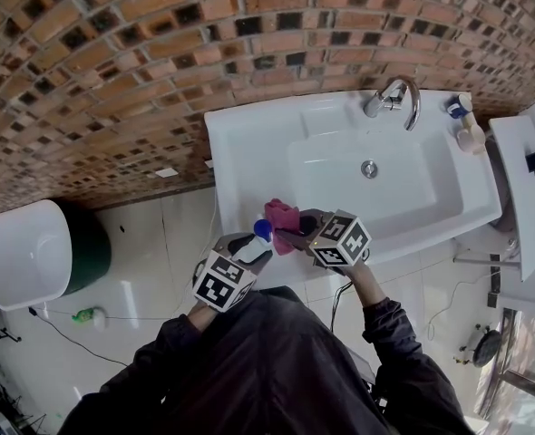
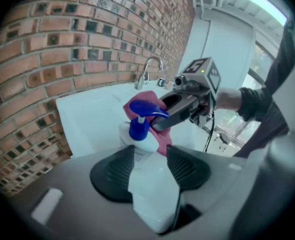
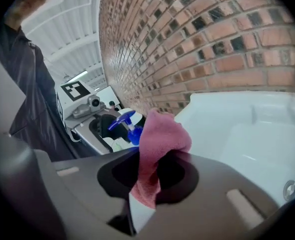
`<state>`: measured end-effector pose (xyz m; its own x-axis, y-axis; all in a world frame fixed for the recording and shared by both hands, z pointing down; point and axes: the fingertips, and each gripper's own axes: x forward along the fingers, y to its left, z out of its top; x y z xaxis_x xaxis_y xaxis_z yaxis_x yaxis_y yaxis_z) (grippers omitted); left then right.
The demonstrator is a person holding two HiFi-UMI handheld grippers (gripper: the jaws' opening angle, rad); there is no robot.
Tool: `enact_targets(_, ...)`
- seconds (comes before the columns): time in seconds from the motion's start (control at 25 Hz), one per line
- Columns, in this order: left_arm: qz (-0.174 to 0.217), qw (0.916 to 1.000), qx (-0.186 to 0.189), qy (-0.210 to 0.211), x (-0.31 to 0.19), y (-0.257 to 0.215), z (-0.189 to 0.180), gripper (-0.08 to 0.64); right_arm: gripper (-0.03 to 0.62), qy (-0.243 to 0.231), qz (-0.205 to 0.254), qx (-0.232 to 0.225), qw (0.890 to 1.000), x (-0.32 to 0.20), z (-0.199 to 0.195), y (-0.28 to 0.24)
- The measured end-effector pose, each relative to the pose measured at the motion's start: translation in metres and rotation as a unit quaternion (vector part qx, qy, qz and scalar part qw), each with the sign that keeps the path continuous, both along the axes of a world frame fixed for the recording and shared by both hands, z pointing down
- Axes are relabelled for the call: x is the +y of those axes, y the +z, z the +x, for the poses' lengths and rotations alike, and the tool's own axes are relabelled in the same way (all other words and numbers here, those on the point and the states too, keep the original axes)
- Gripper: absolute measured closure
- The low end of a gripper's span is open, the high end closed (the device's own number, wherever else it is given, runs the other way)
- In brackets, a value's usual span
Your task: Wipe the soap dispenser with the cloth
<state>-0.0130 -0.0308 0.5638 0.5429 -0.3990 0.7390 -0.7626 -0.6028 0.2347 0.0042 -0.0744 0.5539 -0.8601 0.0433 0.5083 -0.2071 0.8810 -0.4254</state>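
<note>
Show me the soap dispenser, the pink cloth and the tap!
soap dispenser (image 2: 138, 128): left gripper view, on its blue pump collar.
pink cloth (image 3: 162, 134): right gripper view, on its bunched top.
tap (image 1: 378, 104): head view, on its base.

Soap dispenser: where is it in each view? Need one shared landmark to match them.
Head view: dispenser low centre, at the sink's front rim.
Left gripper view: centre, white body between the jaws, blue pump pointing away.
Right gripper view: left of centre, mostly the pump showing, behind the cloth.
Landmark: pink cloth, right next to the pump in all three.
</note>
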Motion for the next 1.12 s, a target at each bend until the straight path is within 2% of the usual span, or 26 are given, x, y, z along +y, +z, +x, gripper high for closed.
enact_targets(0.16,0.0,0.9999,-0.01,-0.003,-0.006,0.004,-0.003,0.342,0.526,-0.011,-0.055,0.059,0.997,0.001,-0.001,0.044)
enact_targets(0.28,0.005,0.9998,-0.015,-0.012,-0.01,0.007,-0.007,0.337,0.526,-0.021,-0.058,0.119,0.991,0.01,-0.004,0.082)
enact_targets(0.44,0.005,0.9996,-0.025,-0.015,-0.015,0.009,-0.009,0.319,0.526,-0.003,-0.06,0.123,0.991,0.014,-0.006,0.091)
enact_targets(0.56,0.015,0.999,-0.041,-0.003,-0.022,0.015,-0.01,0.289,0.526,-0.019,-0.03,0.132,0.991,0.02,-0.007,0.086)
enact_targets(0.72,0.009,0.9978,-0.056,0.034,-0.03,0.017,-0.009,0.29,0.526,-0.051,-0.006,0.126,0.991,0.034,-0.013,0.076)
enact_targets(0.8,0.013,0.9967,-0.061,0.052,-0.033,0.019,-0.011,0.34,0.526,-0.067,0.004,0.124,0.99,0.042,-0.013,0.072)
enact_targets(0.92,0.022,0.994,-0.057,0.091,-0.033,0.019,-0.013,0.344,0.526,-0.071,0.01,0.127,0.989,0.045,0.0,0.067)
enact_targets(1.0,0.033,0.9893,-0.054,0.132,-0.03,0.019,-0.013,0.345,0.526,-0.062,0.021,0.112,0.992,0.037,0.005,0.051)
enact_targets(1.12,0.039,0.9799,-0.047,0.19,-0.021,0.023,-0.013,0.347,0.526,-0.056,0.084,0.093,0.991,0.016,0.011,0.019)
